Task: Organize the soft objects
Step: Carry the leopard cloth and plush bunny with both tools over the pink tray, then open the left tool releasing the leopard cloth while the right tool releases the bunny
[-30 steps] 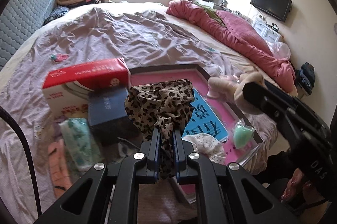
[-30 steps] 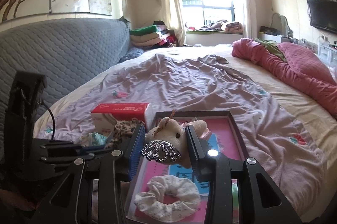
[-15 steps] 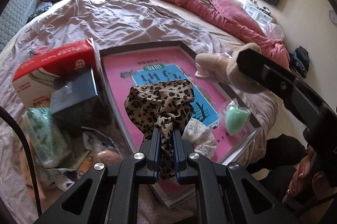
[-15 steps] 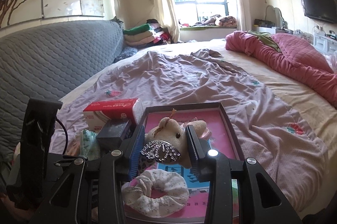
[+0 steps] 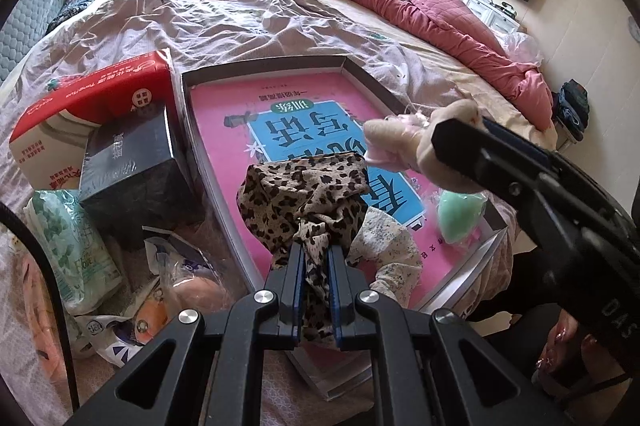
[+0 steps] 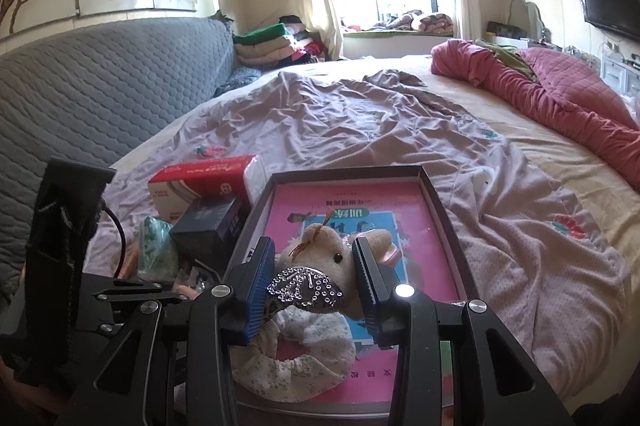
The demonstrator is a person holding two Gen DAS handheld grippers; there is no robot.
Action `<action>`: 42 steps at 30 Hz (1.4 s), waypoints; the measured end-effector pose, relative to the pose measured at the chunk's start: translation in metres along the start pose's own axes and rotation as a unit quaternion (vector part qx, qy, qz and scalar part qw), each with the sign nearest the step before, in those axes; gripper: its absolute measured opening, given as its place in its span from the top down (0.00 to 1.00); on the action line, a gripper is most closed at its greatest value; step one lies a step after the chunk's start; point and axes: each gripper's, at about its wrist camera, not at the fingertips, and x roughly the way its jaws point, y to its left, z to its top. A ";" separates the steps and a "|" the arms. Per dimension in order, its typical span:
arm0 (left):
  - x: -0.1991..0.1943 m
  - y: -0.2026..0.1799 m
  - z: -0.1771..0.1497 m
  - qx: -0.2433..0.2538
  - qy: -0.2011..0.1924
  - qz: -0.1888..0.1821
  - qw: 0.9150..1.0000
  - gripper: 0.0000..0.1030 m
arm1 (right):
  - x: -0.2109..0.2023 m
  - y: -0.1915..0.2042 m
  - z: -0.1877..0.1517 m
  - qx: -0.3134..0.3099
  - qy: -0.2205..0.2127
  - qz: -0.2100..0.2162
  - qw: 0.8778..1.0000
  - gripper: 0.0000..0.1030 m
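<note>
Placing step: your left gripper [image 5: 314,266] clenched on leopard-print fabric scrunchie [image 5: 304,193], right gripper [image 6: 316,280] grasping cream plush toy [image 6: 340,258]; both above grey-rimmed pink tray [image 5: 264,65]. Next: lower, release inside.

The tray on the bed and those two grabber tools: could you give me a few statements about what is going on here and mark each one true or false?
1. The left gripper is clamped on a leopard-print cloth. True.
2. The right gripper is empty. False: it holds a small plush toy between its fingers.
3. A white floral scrunchie lies in the tray. True.
4. The tray's floor is plain grey. False: a pink book cover with a blue panel covers it.
5. The red tissue box lies inside the tray. False: it lies on the bedsheet beside the tray, next to a dark box.
</note>
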 end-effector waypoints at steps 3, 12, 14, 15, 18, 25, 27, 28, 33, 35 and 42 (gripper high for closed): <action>0.002 0.000 0.001 0.000 0.002 -0.001 1.000 0.89 | 0.003 -0.003 -0.003 0.003 0.006 -0.001 1.000 0.60; 0.005 0.004 0.001 -0.003 0.007 -0.004 1.000 0.89 | 0.017 -0.008 -0.014 0.003 0.034 -0.008 0.999 0.60; 0.005 0.004 0.001 -0.003 0.008 -0.005 1.000 0.89 | 0.019 -0.009 -0.016 0.003 0.040 -0.009 0.999 0.60; 0.005 0.004 0.001 -0.003 0.008 -0.005 1.000 0.89 | 0.021 -0.009 -0.017 0.003 0.044 -0.011 0.999 0.60; 0.006 0.004 0.001 -0.004 0.009 -0.006 1.000 0.89 | 0.026 -0.011 -0.020 0.006 0.057 -0.015 0.998 0.60; 0.007 0.003 0.000 0.000 0.010 -0.002 1.000 0.89 | 0.035 -0.014 -0.027 0.011 0.083 -0.019 0.996 0.59; 0.007 0.002 -0.001 0.002 0.011 0.000 1.000 0.89 | 0.038 -0.014 -0.030 0.014 0.091 -0.020 0.996 0.59; 0.007 0.002 -0.001 0.002 0.011 -0.001 1.000 0.89 | 0.038 -0.014 -0.031 0.015 0.093 -0.022 0.995 0.59; 0.008 0.001 -0.001 0.003 0.012 0.003 1.000 0.89 | 0.040 -0.016 -0.032 0.024 0.102 -0.023 0.994 0.57; 0.008 0.001 -0.001 0.003 0.012 0.003 1.000 0.89 | 0.041 -0.017 -0.033 0.029 0.106 -0.023 0.994 0.56; 0.008 0.001 -0.001 0.005 0.014 0.003 1.000 0.89 | 0.040 -0.018 -0.032 0.038 0.106 -0.027 0.993 0.55</action>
